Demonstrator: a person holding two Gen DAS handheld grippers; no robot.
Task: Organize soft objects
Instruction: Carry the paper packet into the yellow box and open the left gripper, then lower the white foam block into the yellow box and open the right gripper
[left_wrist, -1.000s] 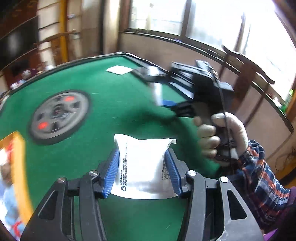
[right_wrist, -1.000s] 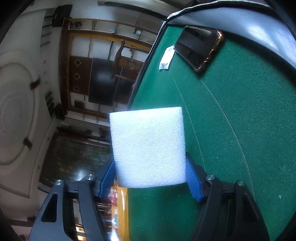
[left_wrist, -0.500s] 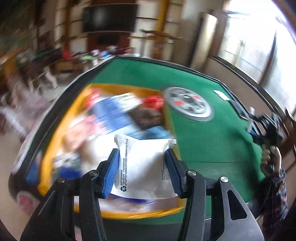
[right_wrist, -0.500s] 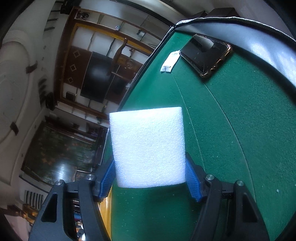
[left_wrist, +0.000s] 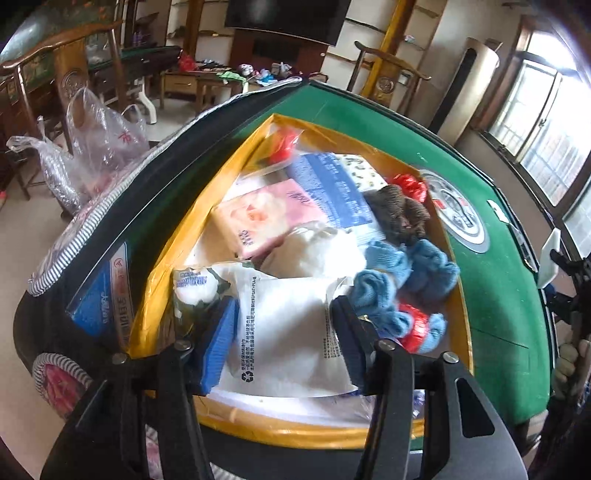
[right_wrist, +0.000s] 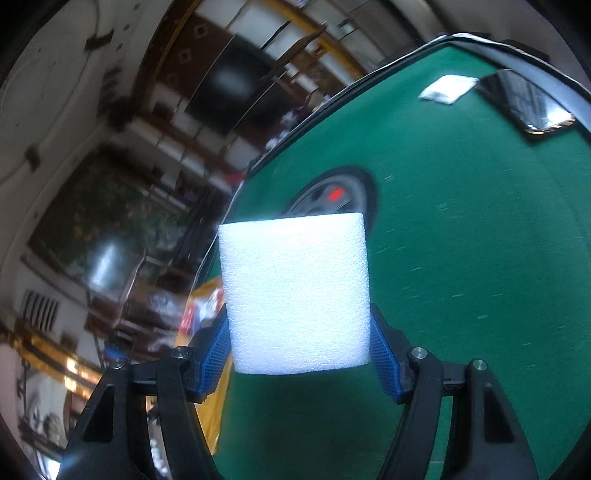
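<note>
My left gripper (left_wrist: 284, 306) hangs over the near end of a yellow box (left_wrist: 173, 236) full of soft things. A white printed packet (left_wrist: 284, 332) lies between its blue pads. The jaws are opening and the packet seems to rest on the box's contents. In the right wrist view, my right gripper (right_wrist: 297, 321) is shut on a white foam block (right_wrist: 295, 291), held up over the green table (right_wrist: 480, 258). The foam block (left_wrist: 550, 258) also shows at the left wrist view's right edge, above a gloved hand (left_wrist: 569, 362).
The box holds blue socks (left_wrist: 406, 273), a pink tissue pack (left_wrist: 266, 214) and a brown knit piece (left_wrist: 399, 214). A round disc (right_wrist: 332, 195) marks the table's middle. A phone (right_wrist: 528, 107) and a small white packet (right_wrist: 447, 88) lie near the far edge. Plastic bags (left_wrist: 92, 147) stand beside the table.
The left gripper swung with the packet from the bare green felt to above the yellow box, and its pads have spread a little. The right gripper rolled and rose, still holding the foam.
</note>
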